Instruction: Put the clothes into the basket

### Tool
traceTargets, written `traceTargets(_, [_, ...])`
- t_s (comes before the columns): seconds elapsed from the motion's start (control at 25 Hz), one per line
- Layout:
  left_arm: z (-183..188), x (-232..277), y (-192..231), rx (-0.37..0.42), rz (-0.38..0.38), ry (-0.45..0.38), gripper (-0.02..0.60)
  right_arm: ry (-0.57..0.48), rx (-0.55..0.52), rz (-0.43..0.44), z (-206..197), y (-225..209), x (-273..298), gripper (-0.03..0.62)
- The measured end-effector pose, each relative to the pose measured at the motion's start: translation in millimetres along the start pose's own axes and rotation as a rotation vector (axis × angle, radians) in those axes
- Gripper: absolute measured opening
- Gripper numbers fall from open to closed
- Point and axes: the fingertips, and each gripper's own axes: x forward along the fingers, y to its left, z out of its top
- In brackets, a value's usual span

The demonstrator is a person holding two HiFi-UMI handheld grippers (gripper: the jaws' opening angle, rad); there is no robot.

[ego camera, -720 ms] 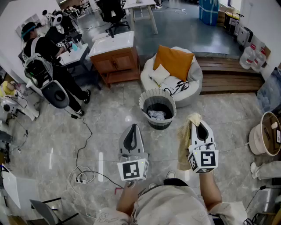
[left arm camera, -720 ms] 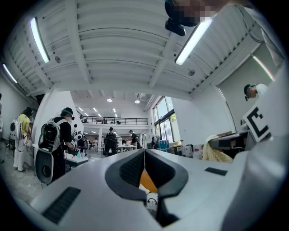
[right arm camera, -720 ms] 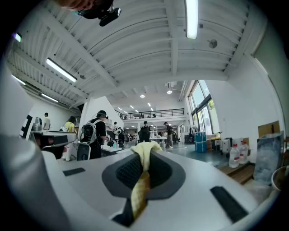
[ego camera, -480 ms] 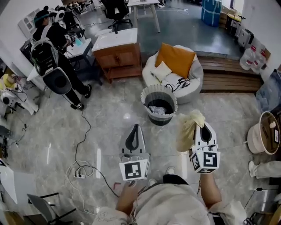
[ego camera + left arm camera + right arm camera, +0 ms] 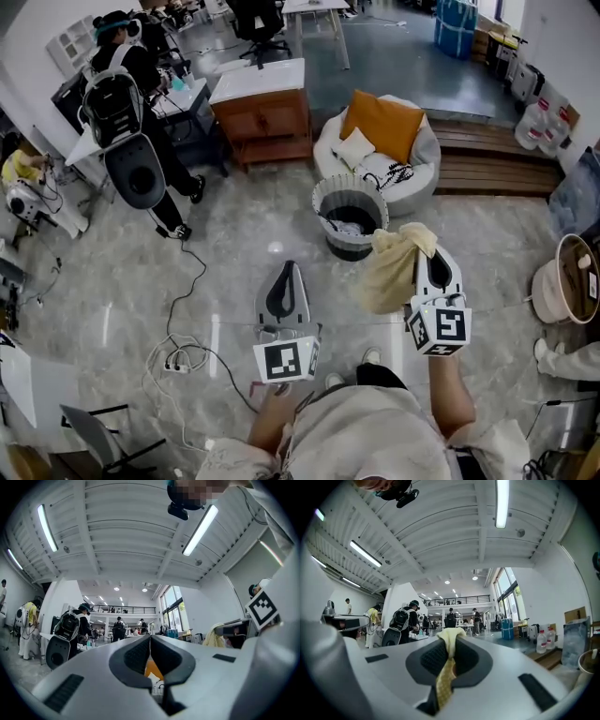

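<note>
cloth (image 5: 389, 272) pale yellow | basket (image 5: 349, 202) grey — pale vertical stripes | cushion (image 5: 380, 127) orange | floor (image 5: 234, 244) grey — marbled

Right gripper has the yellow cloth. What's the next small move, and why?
Probably carry the right gripper forward and slightly left until the yellow cloth hangs over the basket. Its jaws are shut on the cloth, which appears to dangle over the floor just short of the basket's near rim, so opening now would likely drop it outside.
</note>
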Motion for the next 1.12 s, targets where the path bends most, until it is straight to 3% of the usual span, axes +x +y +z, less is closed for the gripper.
traceTargets(0.56, [-8, -43, 48, -0.018, 0.003, 0.002, 0.006, 0.063, -0.015, 0.022, -21, 65, -14, -0.002])
traceTargets(0.88, [-33, -17, 74, -0.023, 0.014, 0.021, 0.006, 0.066, -0.007, 0.048, -40, 84, 28, -0.002])
traceTargets(1.12, [-52, 43, 83, -0.018, -0.017, 0.059, 0.006, 0.1, 0.024, 0.033, -59, 73, 85, -0.002])
